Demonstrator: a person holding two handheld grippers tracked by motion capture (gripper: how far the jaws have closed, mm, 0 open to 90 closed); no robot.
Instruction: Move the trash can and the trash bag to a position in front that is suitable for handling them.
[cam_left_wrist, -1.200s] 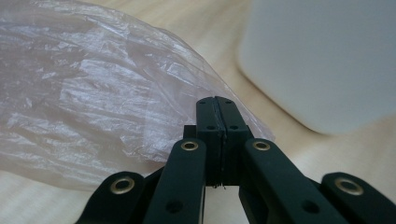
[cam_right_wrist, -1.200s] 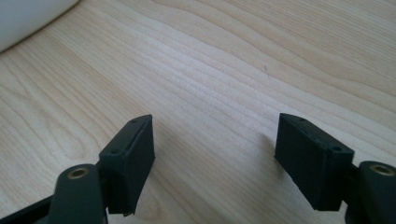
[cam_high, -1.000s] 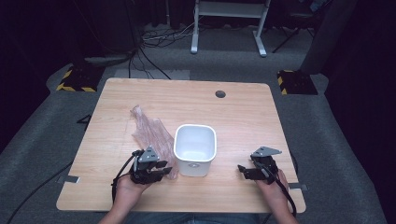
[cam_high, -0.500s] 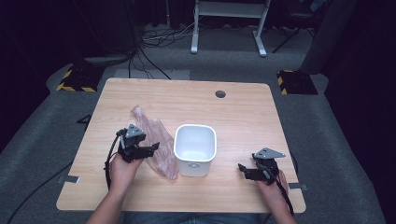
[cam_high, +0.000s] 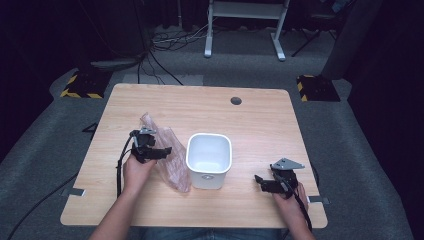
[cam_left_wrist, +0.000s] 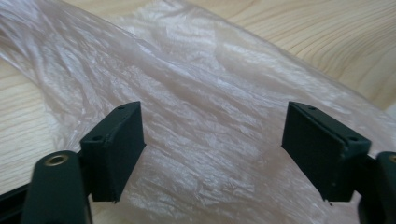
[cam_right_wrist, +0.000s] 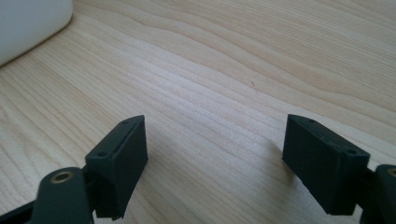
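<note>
The wooden table is carrying a white bin near the middle, w/ a thin clear plastic bag lying flat and crumpled just left of it, touching its side. The bag is looking very light, soft and slippery, prob. easy to tear; pinching a raised fold near its edge seems best. The left gripper is hovering over the bag, its jaws having just been opening, now wide apart w/ only film under them. The right gripper is resting right of the bin, jaws also apart, nothing between.
</note>
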